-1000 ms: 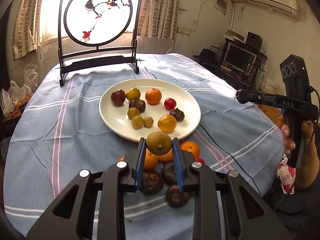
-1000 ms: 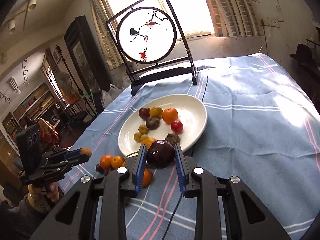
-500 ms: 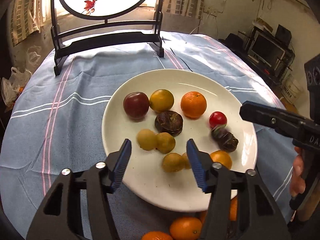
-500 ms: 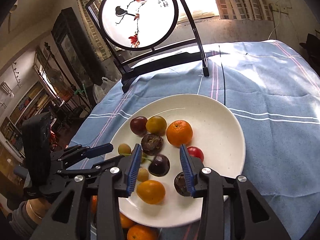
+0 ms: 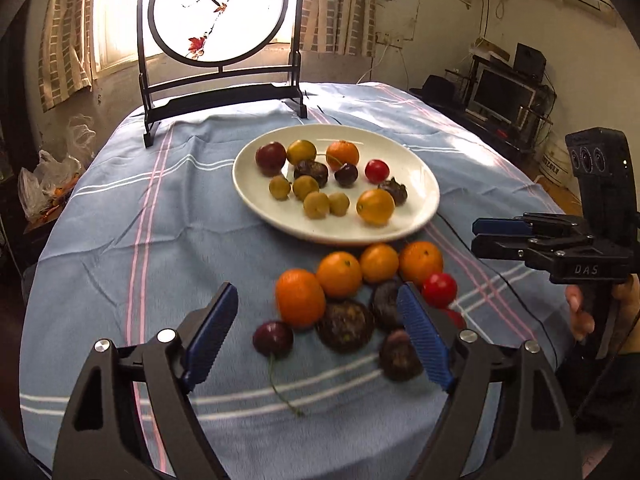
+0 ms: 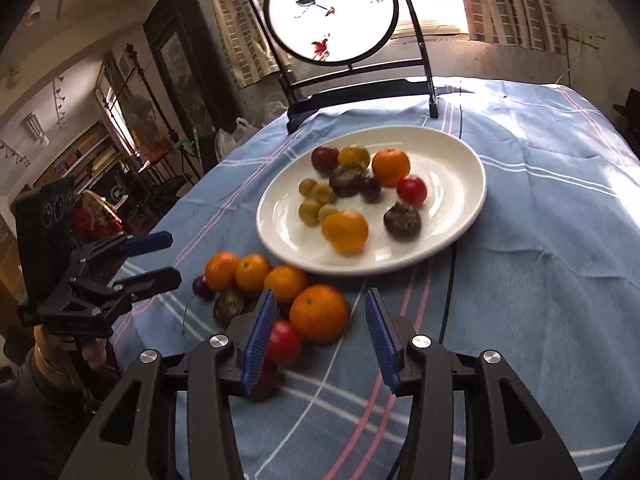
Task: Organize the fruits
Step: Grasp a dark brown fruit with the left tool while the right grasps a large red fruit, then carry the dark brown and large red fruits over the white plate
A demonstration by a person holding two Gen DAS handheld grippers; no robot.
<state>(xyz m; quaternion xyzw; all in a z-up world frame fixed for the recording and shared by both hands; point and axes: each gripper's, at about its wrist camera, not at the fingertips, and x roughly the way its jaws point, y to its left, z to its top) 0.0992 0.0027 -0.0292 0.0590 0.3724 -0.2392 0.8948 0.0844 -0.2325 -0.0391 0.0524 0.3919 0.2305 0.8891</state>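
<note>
A white plate (image 5: 420, 204) (image 6: 460, 216) on the blue tablecloth holds several fruits: oranges, green-yellow plums, dark plums, a red tomato. A loose pile lies on the cloth in front of it: oranges (image 5: 300, 298) (image 6: 319, 312), a cherry (image 5: 273, 339), dark passion fruits (image 5: 346, 325), a red tomato (image 5: 439, 290) (image 6: 282, 342). My left gripper (image 5: 316, 336) is open and empty, above the near side of the pile. My right gripper (image 6: 320, 340) is open and empty, with the big orange between its fingers' line. Each gripper shows in the other's view.
A black-framed round painted screen (image 5: 218, 12) (image 6: 332, 10) stands at the table's far edge. A black cable (image 6: 452, 280) runs across the cloth right of the pile. Shelves and furniture stand beyond the table edges.
Both grippers held a fruit a second ago, let them go over the plate, then pulled back toward me and now hang open over the loose pile.
</note>
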